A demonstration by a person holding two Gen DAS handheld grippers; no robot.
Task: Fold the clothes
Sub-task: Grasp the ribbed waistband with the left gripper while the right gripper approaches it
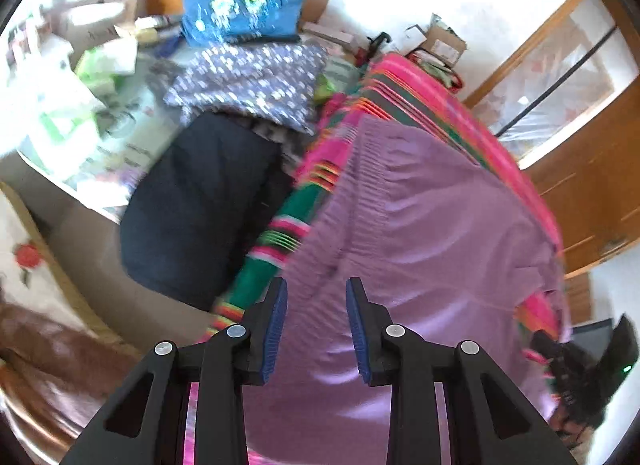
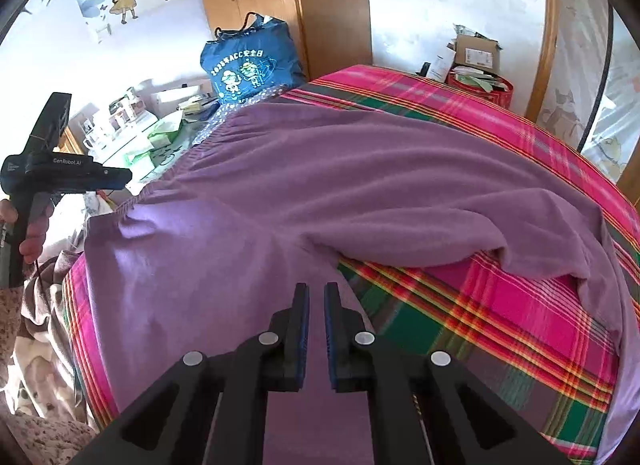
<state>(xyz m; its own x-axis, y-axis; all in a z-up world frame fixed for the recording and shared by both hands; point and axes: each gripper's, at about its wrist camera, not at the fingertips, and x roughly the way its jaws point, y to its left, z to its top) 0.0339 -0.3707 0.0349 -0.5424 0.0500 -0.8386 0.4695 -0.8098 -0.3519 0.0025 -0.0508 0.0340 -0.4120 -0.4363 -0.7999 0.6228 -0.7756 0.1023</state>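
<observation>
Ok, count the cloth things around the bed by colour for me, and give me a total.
Purple garment: 1
Pink plaid bedspread: 1
Dark navy item: 1
Blue bag: 1
Purple patterned cloth: 1
Total: 5

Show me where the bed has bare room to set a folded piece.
One free patch: the plaid bedspread to the right of the right claw, bordered by the purple garment curling above and right of it. The far strip by the red box is narrow. Crowded: the side table and the blue bag beyond.
</observation>
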